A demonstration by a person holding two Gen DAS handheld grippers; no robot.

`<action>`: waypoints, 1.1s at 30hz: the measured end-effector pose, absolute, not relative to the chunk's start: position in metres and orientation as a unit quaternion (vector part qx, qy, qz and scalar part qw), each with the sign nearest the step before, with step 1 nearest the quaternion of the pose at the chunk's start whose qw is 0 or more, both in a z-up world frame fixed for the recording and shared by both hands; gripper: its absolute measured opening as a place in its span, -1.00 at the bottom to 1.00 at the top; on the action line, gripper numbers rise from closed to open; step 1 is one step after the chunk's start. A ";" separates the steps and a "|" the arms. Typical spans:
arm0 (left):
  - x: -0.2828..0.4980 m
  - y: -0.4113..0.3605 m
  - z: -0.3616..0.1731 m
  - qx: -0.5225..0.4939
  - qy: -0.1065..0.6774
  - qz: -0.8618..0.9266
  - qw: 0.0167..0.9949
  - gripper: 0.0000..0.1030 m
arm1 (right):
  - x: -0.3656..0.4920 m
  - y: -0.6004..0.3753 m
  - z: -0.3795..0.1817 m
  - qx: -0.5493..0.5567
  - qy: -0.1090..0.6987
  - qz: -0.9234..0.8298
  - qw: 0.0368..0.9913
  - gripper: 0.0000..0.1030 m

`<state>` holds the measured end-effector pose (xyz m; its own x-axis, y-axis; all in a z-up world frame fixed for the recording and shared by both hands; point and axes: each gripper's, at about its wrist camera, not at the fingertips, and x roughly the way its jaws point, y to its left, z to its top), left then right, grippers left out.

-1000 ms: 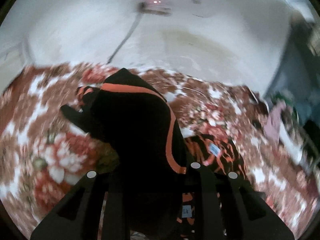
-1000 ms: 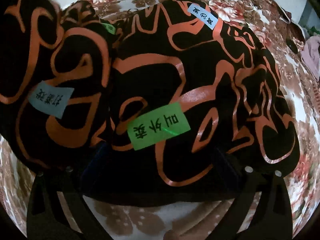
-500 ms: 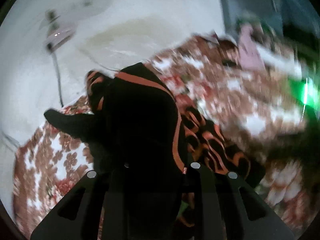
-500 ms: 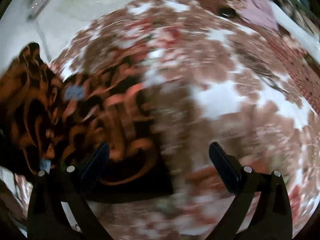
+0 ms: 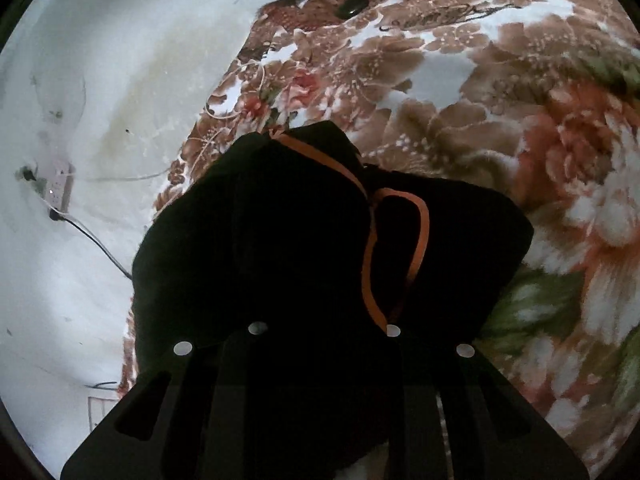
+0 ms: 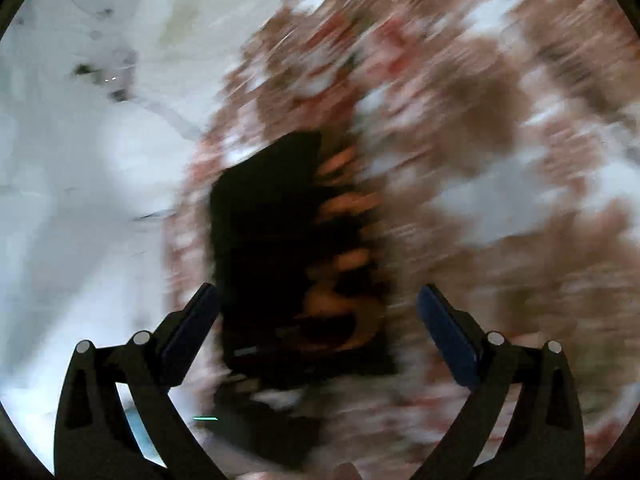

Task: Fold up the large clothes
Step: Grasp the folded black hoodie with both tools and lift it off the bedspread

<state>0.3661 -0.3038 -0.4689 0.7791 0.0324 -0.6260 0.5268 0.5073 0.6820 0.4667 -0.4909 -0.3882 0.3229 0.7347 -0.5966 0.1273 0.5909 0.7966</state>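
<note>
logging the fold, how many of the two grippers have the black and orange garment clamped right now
1. The left gripper is shut on the black and orange garment. The right gripper stands open, with the garment lying between its fingers but not pinched.

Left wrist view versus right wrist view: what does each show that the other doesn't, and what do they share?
Only the left wrist view: the left tongs shut on a bunched fold of the black garment with orange trim, a white power strip with its dark cable on the wall, and a small dark object at the far end of the bed.

Only the right wrist view: the right tongs open and holding nothing, with the garment's orange-patterned side blurred beyond them.

Both: the garment, the floral blanket and the white wall.
</note>
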 end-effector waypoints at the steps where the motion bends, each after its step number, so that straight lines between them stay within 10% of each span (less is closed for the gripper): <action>1: 0.365 -0.304 -0.469 0.480 0.290 -0.149 0.814 -0.64 | 0.476 -0.478 -0.391 0.410 0.552 0.246 0.683 0.91; 28: 0.351 -0.306 -0.466 0.494 0.246 -0.166 0.817 -0.63 | 0.547 -0.355 -0.440 0.230 0.687 0.259 0.639 0.92; 30: 0.352 -0.309 -0.468 0.498 0.244 -0.162 0.816 -0.63 | 0.551 -0.346 -0.442 0.237 0.683 0.279 0.631 0.59; 32: 0.352 -0.311 -0.468 0.496 0.246 -0.157 0.818 -0.63 | 0.553 -0.344 -0.445 0.219 0.692 0.271 0.632 -0.52; 33: 0.353 -0.311 -0.467 0.494 0.246 -0.154 0.819 -0.63 | 0.554 -0.344 -0.447 0.215 0.694 0.269 0.632 -0.68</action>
<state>0.3534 -0.3112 -0.4668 0.8311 -0.0097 -0.5561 0.4963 0.4641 0.7337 0.5542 -0.3440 -0.4474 -0.1079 0.6396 -0.7611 -0.0417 0.7619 0.6463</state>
